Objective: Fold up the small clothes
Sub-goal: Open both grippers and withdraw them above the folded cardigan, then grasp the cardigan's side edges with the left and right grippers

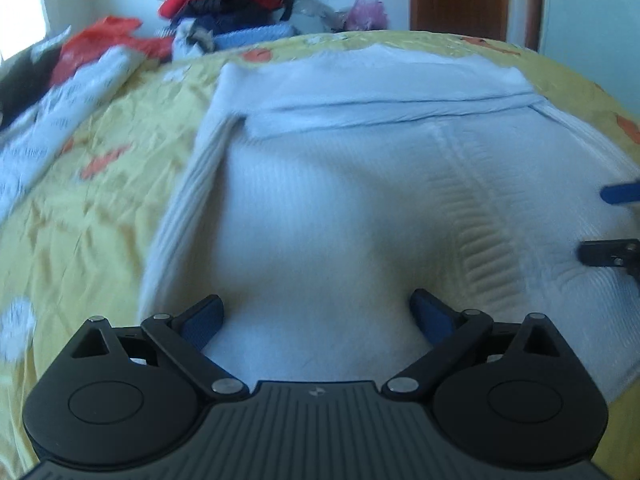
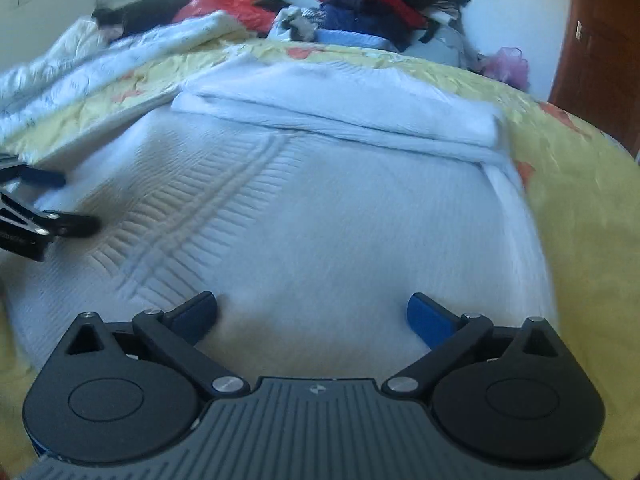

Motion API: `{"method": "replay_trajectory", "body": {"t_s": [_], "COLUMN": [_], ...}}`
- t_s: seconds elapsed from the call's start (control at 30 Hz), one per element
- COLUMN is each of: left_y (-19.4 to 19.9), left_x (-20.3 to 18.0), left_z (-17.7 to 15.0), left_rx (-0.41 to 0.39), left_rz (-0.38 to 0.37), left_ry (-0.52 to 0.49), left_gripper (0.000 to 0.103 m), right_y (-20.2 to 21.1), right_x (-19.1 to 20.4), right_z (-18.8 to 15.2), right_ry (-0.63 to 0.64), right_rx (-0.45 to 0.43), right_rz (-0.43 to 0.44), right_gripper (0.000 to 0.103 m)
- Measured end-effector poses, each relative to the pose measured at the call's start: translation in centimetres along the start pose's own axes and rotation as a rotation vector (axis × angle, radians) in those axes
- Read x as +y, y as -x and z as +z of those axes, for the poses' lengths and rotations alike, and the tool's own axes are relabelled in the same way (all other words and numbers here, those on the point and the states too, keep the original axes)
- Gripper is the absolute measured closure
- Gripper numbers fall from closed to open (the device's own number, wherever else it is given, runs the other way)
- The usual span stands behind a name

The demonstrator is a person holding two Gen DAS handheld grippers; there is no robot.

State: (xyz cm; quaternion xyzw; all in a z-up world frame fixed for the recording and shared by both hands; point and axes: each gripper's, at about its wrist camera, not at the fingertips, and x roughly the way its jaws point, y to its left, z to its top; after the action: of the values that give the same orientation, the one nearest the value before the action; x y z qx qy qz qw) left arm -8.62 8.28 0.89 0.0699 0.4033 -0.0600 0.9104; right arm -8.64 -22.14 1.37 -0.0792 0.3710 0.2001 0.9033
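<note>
Sweater (image 1: 320, 208) near edge between both hand-held grippers (image 1: 318, 316) (image 2: 312, 314), jaws spread, empty.

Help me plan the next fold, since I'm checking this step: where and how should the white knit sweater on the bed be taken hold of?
Probably grip the white knit sweater at its near hem, one corner per tool, coming in low from the near edge. The sleeves already lie folded across its far end, so the near hem is the free edge. The left tool and right tool both stand open above that end.

White ribbed knit sweater (image 2: 320, 208) on yellow bedspread (image 1: 100, 208) with orange, white motifs.
</note>
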Motion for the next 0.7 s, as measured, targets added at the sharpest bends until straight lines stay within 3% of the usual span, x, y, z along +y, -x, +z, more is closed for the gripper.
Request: {"method": "replay_trajectory", "body": {"t_s": [0.17,0.33,0.4,0.43,0.5,0.7], "left_y": [1.4,2.0,0.9,0.9,1.0,4.0], "left_x": [-0.2,-2.0,-2.0,-1.2,0.2,2.2], "left_z": [0.2,0.5,-0.1,-0.6,-0.9,-1.6], "left_rx": [0.021,-0.021,0.009,-0.009,0.003,-0.046], "left_rz": [-0.013,-0.031,-0.010,-0.039,-0.061,-0.018], "left_ry": [-0.003,-0.063,-0.083,-0.043,0.008,0.031], "left_gripper": [0.003,0.003,0.001,0.000,0.000,0.000], "right_y": [1.1,2.3,1.5,0.9,1.7,5.6], "right_x": [0.3,1.5,1.8,1.7,0.9,-1.2], "right_z": [0.3,1.2,0.4,-0.2,-1.6,-2.1], "right_ry": [0.007,0.013,0.034,0.039,0.046,-0.039], "right_rx": [0.044,-0.012,0.041,0.075,0.028,0.052], "right_rz": [-0.019,0.011,0.016,0.013,0.040,0.021], "right_gripper": [0.003,0.001,0.001,0.002,0.002,0.005]}}
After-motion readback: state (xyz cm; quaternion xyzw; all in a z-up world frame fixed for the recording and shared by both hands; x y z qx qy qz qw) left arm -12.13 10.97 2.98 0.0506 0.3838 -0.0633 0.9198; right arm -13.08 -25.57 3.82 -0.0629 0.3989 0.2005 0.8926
